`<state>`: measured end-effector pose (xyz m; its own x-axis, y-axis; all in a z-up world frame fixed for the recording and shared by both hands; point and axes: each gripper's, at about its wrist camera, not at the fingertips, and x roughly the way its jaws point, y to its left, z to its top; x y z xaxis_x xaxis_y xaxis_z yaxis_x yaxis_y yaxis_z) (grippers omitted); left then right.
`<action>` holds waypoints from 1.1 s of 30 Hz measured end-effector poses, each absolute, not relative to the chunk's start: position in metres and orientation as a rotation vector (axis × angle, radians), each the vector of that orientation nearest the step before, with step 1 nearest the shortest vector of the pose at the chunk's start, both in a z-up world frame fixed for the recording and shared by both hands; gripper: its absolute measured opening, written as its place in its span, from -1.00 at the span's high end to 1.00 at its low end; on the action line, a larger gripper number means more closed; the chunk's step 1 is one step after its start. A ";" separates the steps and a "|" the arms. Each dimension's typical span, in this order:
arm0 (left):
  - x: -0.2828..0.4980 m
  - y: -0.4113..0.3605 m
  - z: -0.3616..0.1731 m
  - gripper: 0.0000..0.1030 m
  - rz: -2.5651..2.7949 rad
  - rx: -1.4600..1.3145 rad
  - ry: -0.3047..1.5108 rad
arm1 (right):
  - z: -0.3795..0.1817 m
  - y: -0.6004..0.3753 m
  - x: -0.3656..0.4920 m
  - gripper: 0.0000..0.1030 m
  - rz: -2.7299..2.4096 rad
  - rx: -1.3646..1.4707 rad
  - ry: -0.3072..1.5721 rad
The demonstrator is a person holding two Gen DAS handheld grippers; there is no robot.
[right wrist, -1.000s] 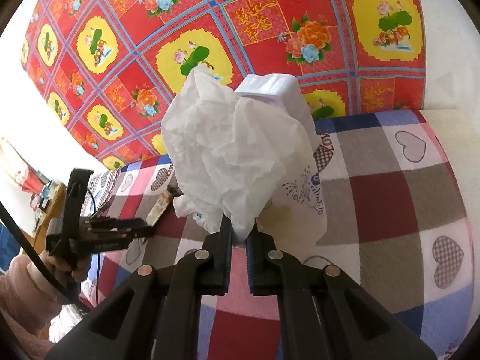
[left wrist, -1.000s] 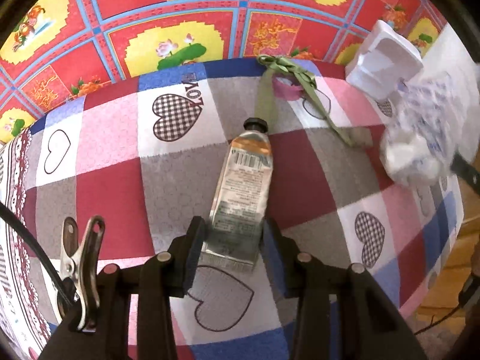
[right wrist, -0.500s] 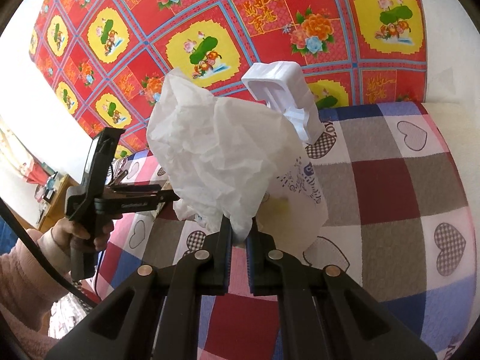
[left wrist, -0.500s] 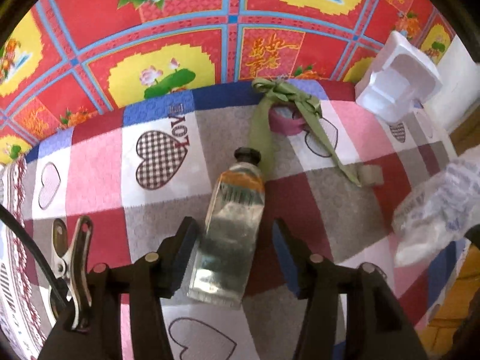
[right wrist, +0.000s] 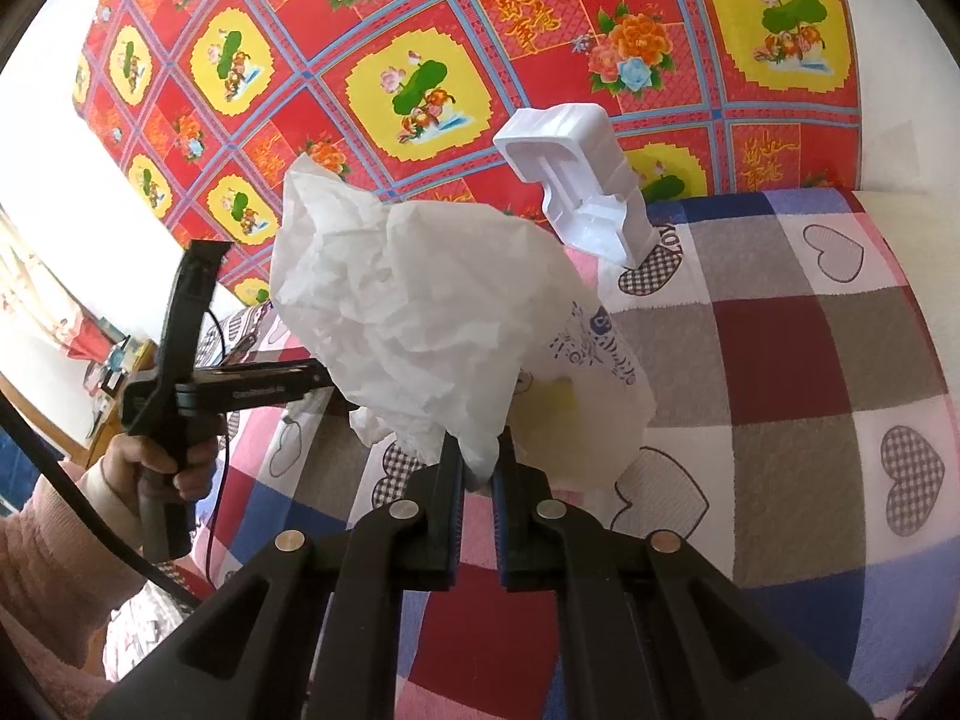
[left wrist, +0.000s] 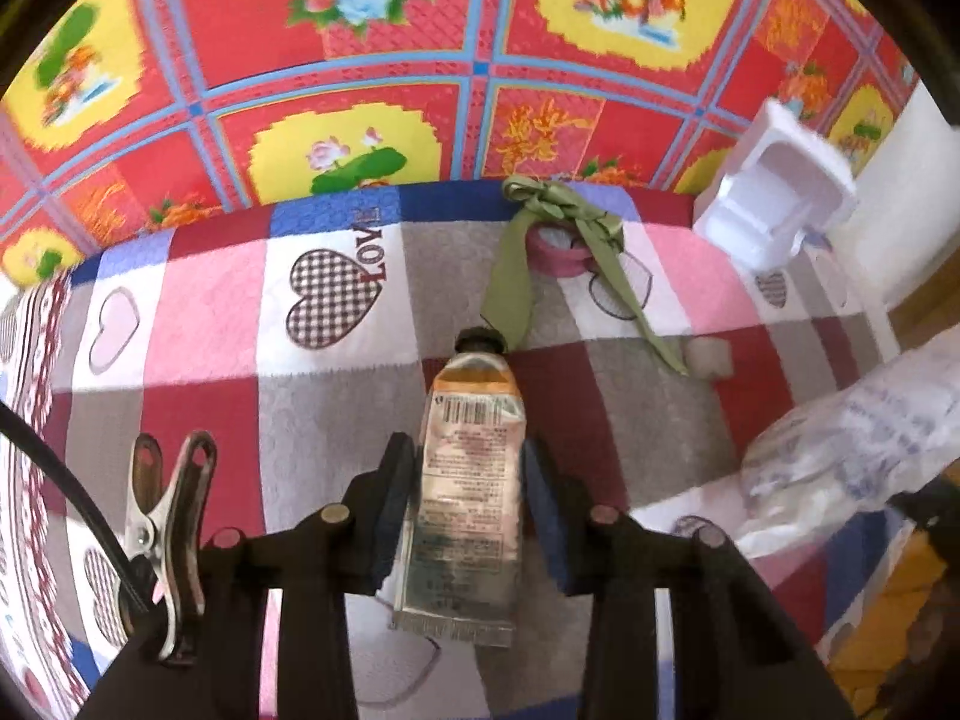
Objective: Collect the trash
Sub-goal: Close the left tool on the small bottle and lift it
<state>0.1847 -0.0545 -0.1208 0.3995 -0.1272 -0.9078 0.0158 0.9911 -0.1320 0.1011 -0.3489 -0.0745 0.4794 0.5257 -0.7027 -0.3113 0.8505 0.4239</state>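
A squeezed tube [left wrist: 474, 384] with a black cap and a barcode lies on the checked heart-pattern cloth [left wrist: 198, 312]. My left gripper [left wrist: 468, 447] straddles its middle, its jaws closing, with both pads against the tube's sides. My right gripper [right wrist: 477, 456] is shut on the bottom of a crumpled white plastic bag [right wrist: 420, 312], which it holds up above the cloth. That bag [left wrist: 852, 438] also shows blurred at the right of the left wrist view. A white moulded packing insert [left wrist: 774, 204] stands at the cloth's far right corner.
A green ribbon bow [left wrist: 540, 222] lies over a pink tape ring [left wrist: 558, 252] beyond the tube, with a small white scrap [left wrist: 711, 357] to the right. A red flowered sheet [right wrist: 420, 30] lies past the cloth's far edge. A hand [right wrist: 174, 462] holds the left tool.
The left gripper opened, slid forward along the tube from its crimped end to its middle, and closed in on it. The right gripper kept hold of the bag.
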 end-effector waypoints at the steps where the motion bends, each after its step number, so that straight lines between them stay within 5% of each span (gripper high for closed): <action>1: 0.181 -0.053 -0.119 0.24 -0.091 -0.125 1.151 | -0.074 -0.349 0.100 0.83 0.517 0.252 0.940; 6: 0.162 -0.050 -0.103 0.35 -0.084 -0.143 1.131 | -0.069 -0.353 0.095 0.83 0.499 0.262 0.928; 7: 0.157 -0.048 -0.101 0.94 -0.084 -0.142 1.136 | -0.069 -0.353 0.094 0.83 0.494 0.263 0.925; 17: 0.134 -0.043 -0.106 0.76 -0.106 -0.089 1.199 | -0.068 -0.356 0.070 0.83 0.408 0.297 0.914; 23: 0.145 -0.049 -0.111 0.41 -0.189 -0.114 1.228 | -0.071 -0.353 0.062 0.83 0.370 0.315 0.920; 26: 0.149 -0.059 -0.116 0.00 -0.155 -0.063 1.235 | -0.070 -0.351 0.058 0.83 0.359 0.314 0.918; 33: 0.145 -0.067 -0.125 -0.09 -0.090 0.030 1.260 | -0.069 -0.354 0.050 0.83 0.334 0.323 0.913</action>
<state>0.1449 -0.0665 -0.1253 0.3030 -0.0516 -0.9516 0.0845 0.9961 -0.0272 0.0496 -0.3541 -0.0692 0.5672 0.4135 -0.7122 -0.1433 0.9012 0.4091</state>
